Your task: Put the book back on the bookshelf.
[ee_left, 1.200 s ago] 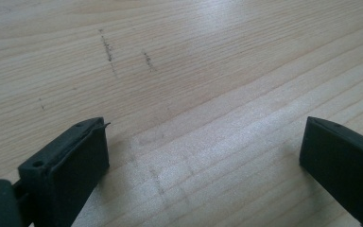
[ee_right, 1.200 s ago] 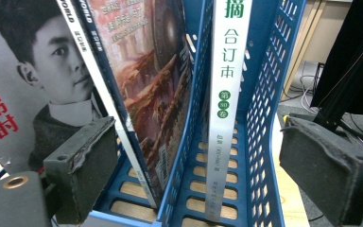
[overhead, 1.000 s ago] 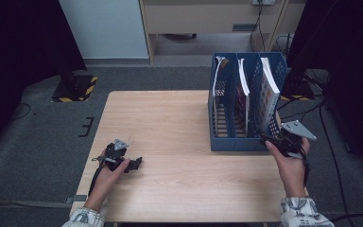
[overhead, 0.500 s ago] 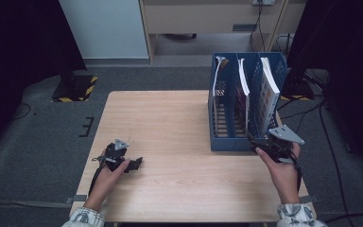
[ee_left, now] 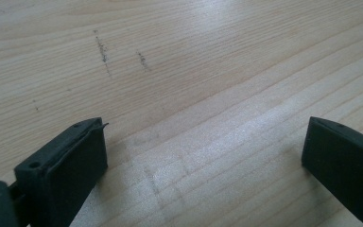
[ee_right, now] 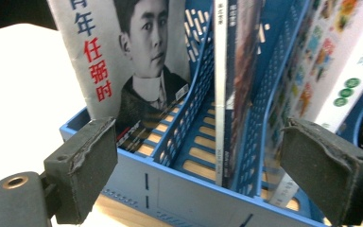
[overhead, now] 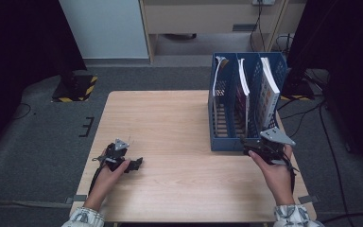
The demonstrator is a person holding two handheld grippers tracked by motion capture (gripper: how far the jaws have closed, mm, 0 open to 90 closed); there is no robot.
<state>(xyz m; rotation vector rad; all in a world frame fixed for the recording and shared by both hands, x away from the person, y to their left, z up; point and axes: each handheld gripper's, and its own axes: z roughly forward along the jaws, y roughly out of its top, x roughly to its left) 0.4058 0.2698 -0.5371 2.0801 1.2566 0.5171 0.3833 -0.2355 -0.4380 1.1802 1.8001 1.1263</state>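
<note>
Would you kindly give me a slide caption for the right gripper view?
Open right gripper faces a blue file rack holding three upright books.

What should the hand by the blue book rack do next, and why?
Probably ease the right gripper forward toward the thin middle book: its jaws stand open, just short of the blue file rack's front wall, with that book standing between them.

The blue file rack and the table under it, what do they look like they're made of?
The blue file rack looks like moulded plastic: uniform blue, slightly glossy, with slotted, perforated dividers. The table looks like pale wood or a wood-look laminate, matt, with straight grain lines and a few dark scuffs; which of the two, I can't tell.
</note>
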